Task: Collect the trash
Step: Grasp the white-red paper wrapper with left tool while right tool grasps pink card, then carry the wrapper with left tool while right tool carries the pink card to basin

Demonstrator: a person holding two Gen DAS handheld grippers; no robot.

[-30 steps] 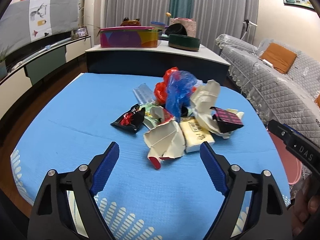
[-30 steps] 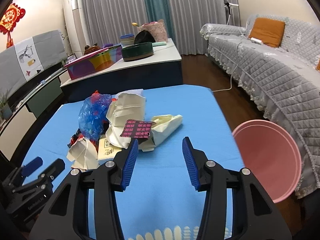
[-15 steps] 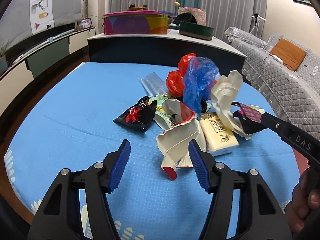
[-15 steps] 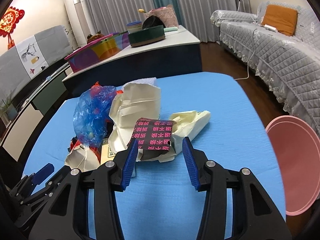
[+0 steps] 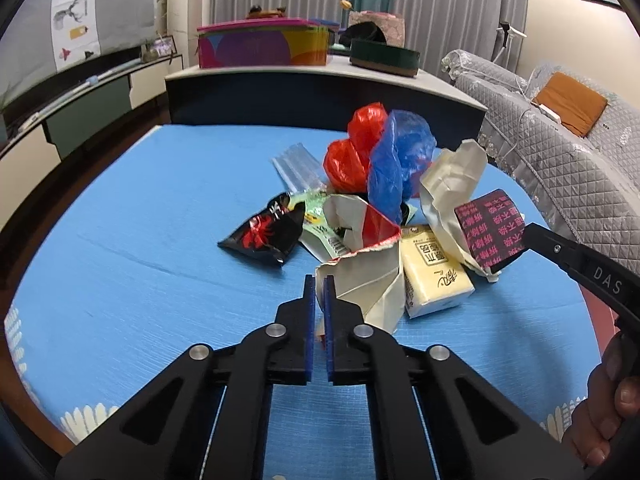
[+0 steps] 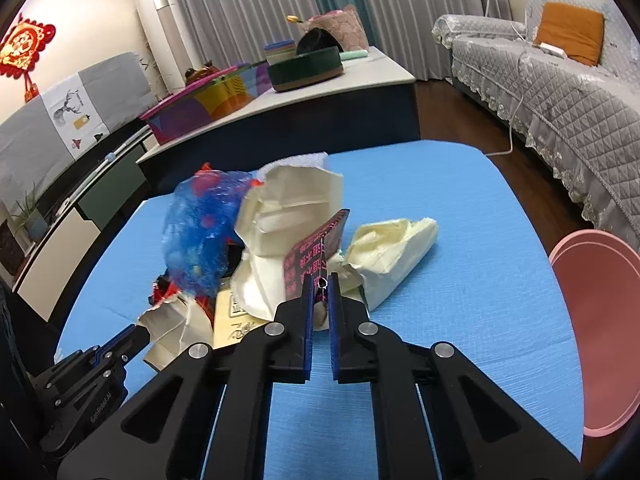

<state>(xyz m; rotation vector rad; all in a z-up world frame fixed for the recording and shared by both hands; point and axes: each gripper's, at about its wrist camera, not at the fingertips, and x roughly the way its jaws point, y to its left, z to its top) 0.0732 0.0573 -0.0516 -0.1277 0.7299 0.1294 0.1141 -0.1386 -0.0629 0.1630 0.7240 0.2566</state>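
Pinching the torn cream paper carton (image 5: 370, 280), your left tool (image 5: 319, 280) is clamped, right tool (image 6: 321, 280) closing on the pink-printed black wrapper (image 6: 316, 252).

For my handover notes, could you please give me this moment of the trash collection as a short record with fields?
surface: blue table cover
trash pile: middle of the cover
left gripper: shut on a cream paper wrapper
right gripper: jaws closing, pinching a black and pink wrapper
bin: pink bin, off the table's right edge
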